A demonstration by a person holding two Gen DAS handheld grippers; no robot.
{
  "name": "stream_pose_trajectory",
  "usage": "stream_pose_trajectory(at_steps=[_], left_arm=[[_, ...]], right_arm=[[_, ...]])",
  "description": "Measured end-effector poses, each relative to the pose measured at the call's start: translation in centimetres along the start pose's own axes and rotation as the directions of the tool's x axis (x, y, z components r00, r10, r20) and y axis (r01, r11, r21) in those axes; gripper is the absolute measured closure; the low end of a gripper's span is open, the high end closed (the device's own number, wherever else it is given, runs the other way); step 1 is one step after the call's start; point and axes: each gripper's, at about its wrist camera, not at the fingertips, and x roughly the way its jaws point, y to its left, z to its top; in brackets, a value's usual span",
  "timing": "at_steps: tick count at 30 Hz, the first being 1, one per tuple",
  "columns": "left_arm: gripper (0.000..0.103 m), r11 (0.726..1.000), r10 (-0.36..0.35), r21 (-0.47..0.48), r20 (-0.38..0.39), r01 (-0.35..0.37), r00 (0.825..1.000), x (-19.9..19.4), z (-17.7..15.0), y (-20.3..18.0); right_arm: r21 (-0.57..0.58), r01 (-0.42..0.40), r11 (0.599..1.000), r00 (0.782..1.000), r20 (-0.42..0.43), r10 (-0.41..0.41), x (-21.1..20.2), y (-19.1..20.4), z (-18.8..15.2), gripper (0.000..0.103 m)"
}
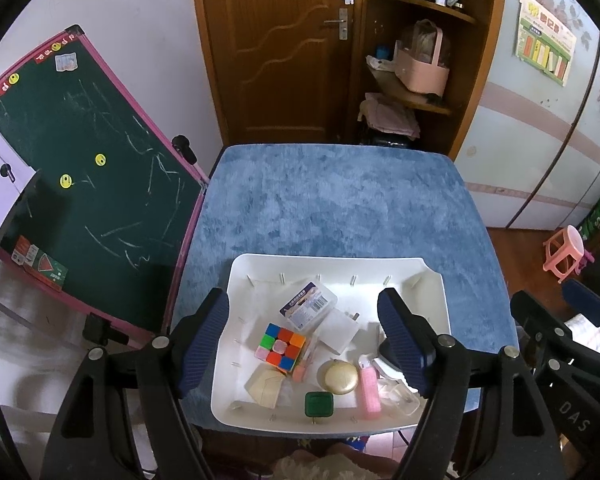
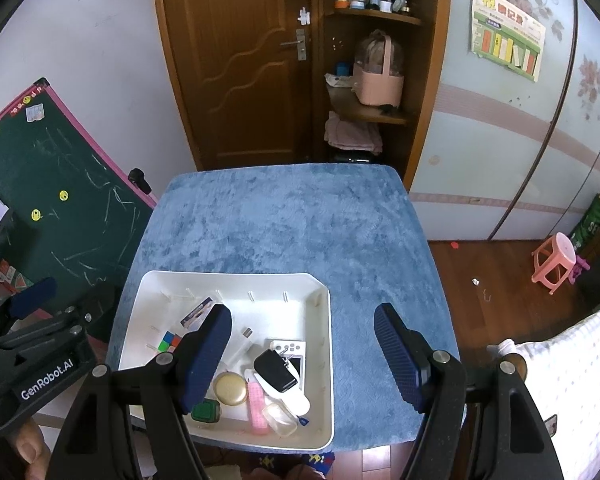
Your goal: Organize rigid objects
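Observation:
A white tray [image 1: 432, 280] sits at the near edge of the blue-covered table [image 1: 332, 200]. It holds a colour cube [image 1: 281, 347], a clear labelled box [image 1: 309, 303], a white charger [image 1: 338, 330], a gold round case [image 1: 339, 376], a green square box [image 1: 319, 404] and a pink brush [image 1: 369, 388]. The right wrist view also shows a black car key [image 2: 276, 370] lying on a white device [image 2: 290, 349]. My left gripper [image 1: 304, 298] hangs open above the tray, holding nothing. My right gripper [image 2: 302, 310] is open over the tray's right rim [image 2: 330, 320], also holding nothing.
A green chalkboard [image 1: 92, 176] with a pink frame leans close to the table's left side. Behind the table are a wooden door [image 1: 276, 48] and corner shelves [image 1: 416, 92]. A pink stool [image 2: 552, 260] stands on the wood floor to the right.

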Motion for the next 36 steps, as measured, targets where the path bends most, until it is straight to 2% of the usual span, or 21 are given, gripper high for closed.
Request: stream_pose_trajectory(at_steps=[36], left_arm=[[0.023, 1.0, -0.009, 0.014, -0.048, 0.009, 0.999, 1.6, 0.2, -0.1]], right_arm=[[0.01, -0.006, 1.0, 1.0, -0.026, 0.006, 1.3, -0.1, 0.2, 0.028]])
